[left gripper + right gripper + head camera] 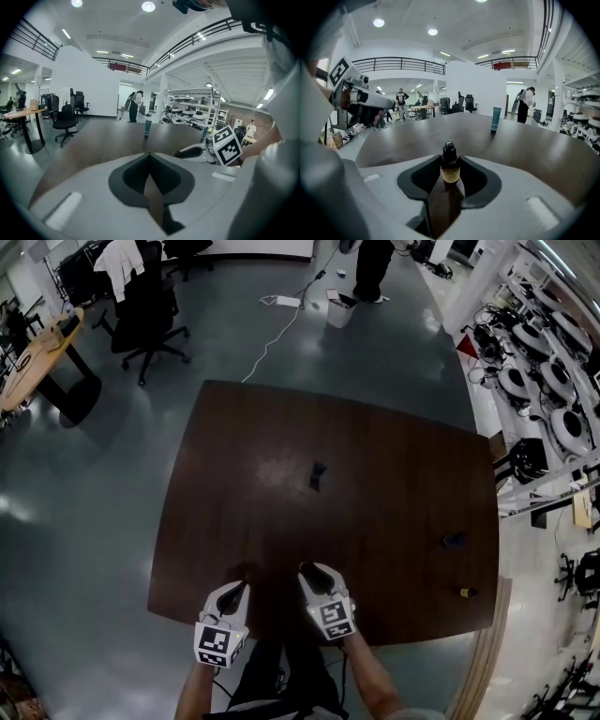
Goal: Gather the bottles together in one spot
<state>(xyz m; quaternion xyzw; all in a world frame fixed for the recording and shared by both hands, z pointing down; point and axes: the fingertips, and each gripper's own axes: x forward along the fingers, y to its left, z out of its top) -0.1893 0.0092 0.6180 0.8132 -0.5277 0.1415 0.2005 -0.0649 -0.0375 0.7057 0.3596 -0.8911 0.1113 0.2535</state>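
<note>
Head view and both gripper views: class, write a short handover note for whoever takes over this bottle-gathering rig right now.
Left gripper: shut, empty.
Right gripper: shut on small black-capped bottle, over the table near its front edge.
Teal bottle mid-table; dark bottle and yellowish bottle near the right edge, apart.
Done: one bottle picked up.
Left: bring all four together.

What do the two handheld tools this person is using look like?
The left gripper and right gripper match: light grey plastic bodies tapering to two rounded jaws lined with dark pads. Each carries a white cube printed with black square markers. No cables show. The person wears dark clothing.
</note>
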